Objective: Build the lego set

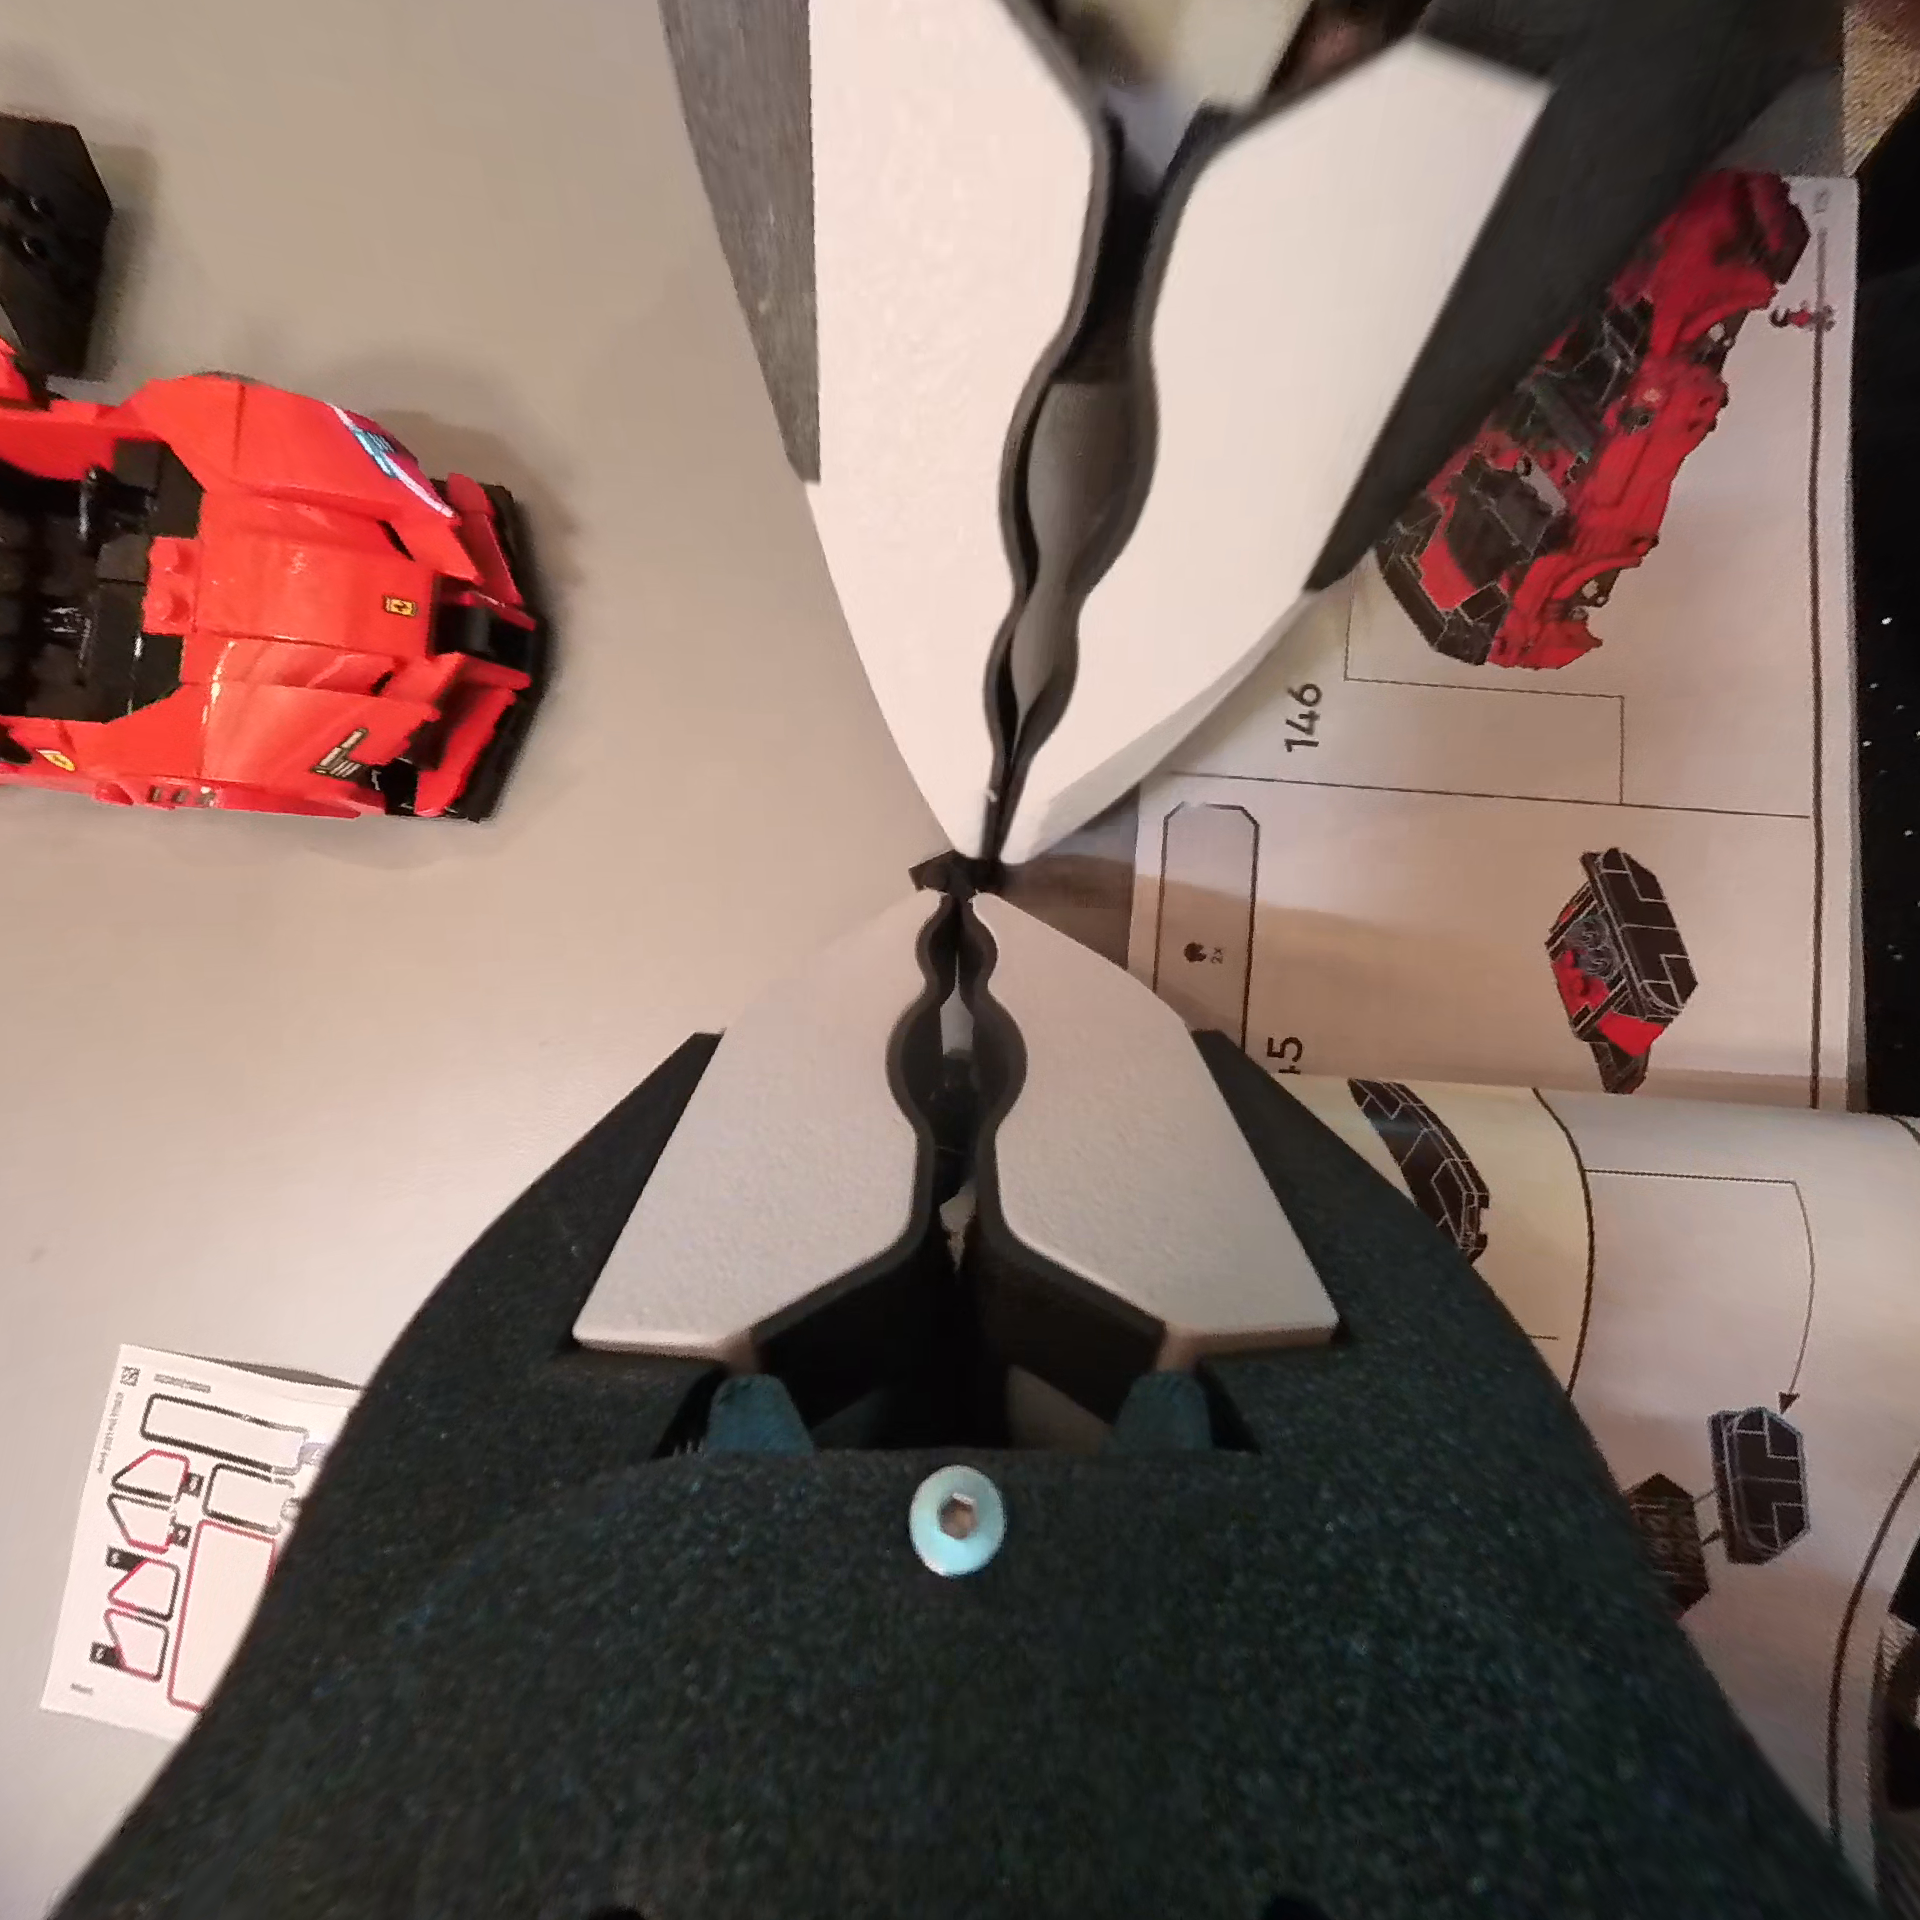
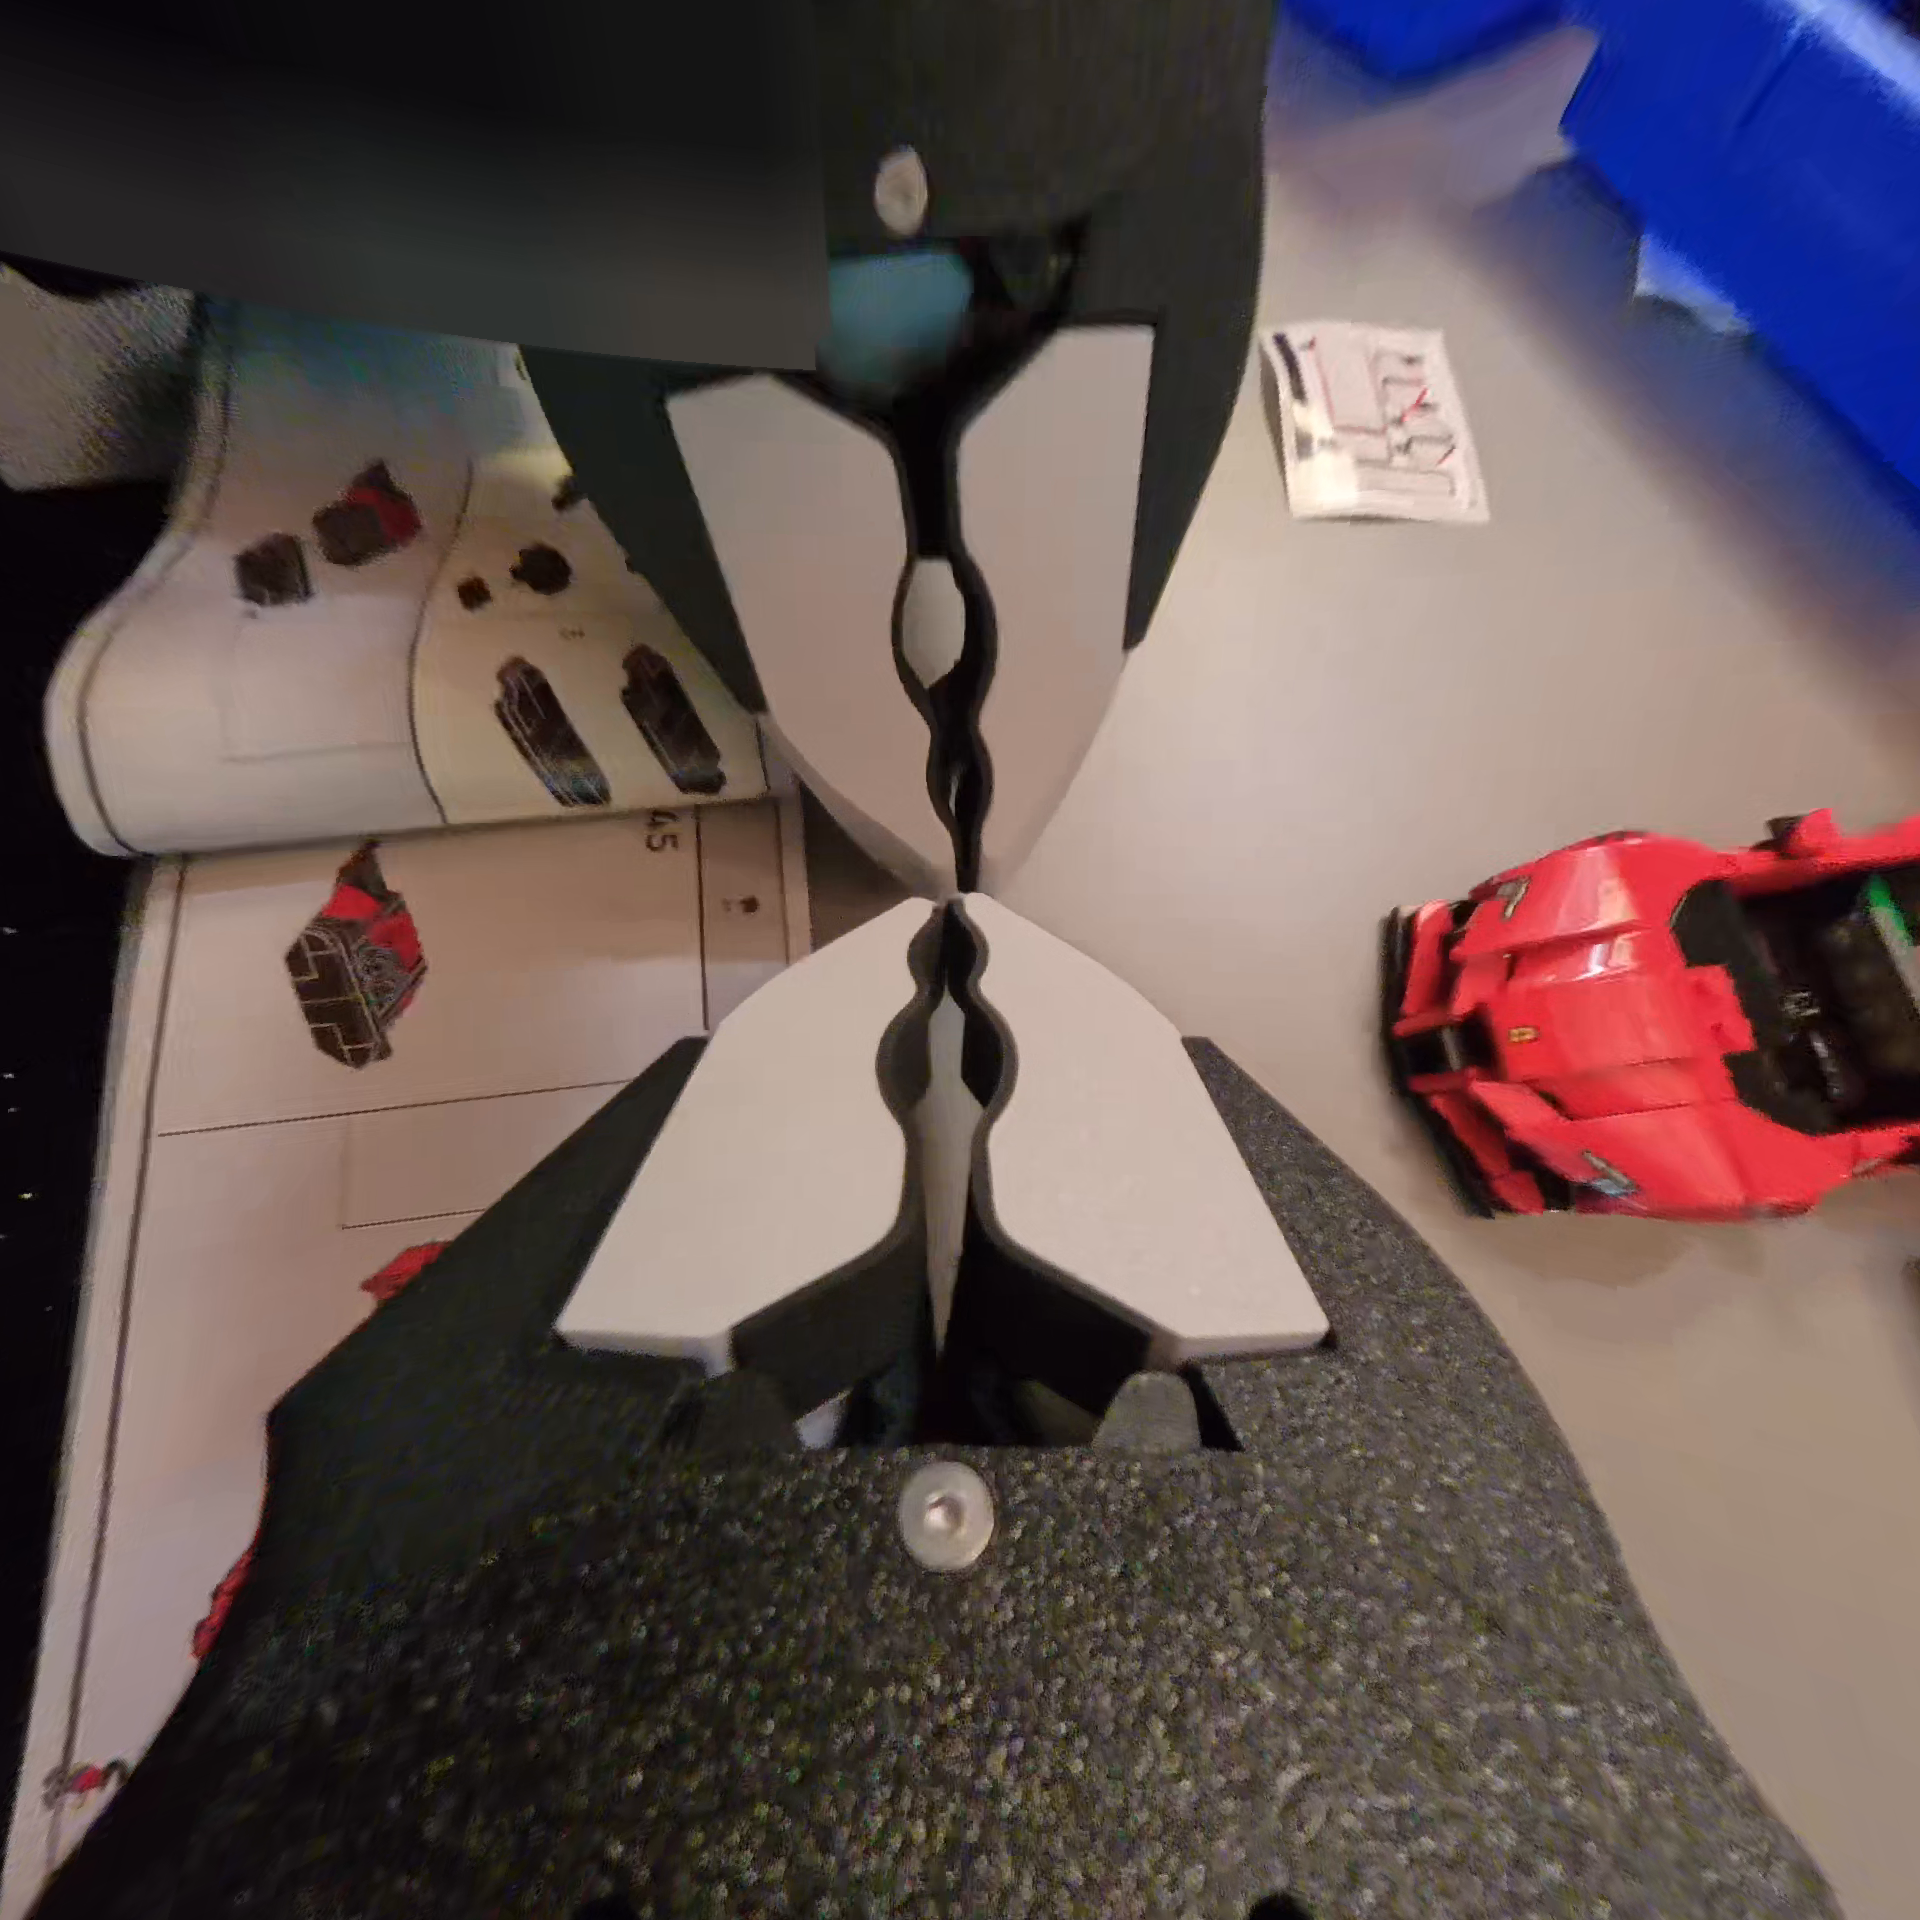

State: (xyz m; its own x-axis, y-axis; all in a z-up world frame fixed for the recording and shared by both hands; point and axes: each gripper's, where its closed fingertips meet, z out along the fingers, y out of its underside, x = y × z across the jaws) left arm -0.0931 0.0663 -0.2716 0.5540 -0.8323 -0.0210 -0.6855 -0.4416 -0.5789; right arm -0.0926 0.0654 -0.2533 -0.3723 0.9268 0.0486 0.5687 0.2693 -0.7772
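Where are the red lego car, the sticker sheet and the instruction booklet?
red lego car (image 1: 312,613), left wrist view, on its hood.
sticker sheet (image 2: 1371,426), right wrist view, sheet's middle.
instruction booklet (image 1: 1455,883), left wrist view, open page.

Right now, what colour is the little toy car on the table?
Mostly red with black parts; the toy car shows best in the left wrist view.

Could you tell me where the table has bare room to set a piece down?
Bare grey tabletop lies between the red brick-built car, the white sticker sheet and the meeting grippers. It is crowded on the other side, where the open instruction booklet covers the surface, and at the centre, where both grippers' fingers pinch a tiny black piece.
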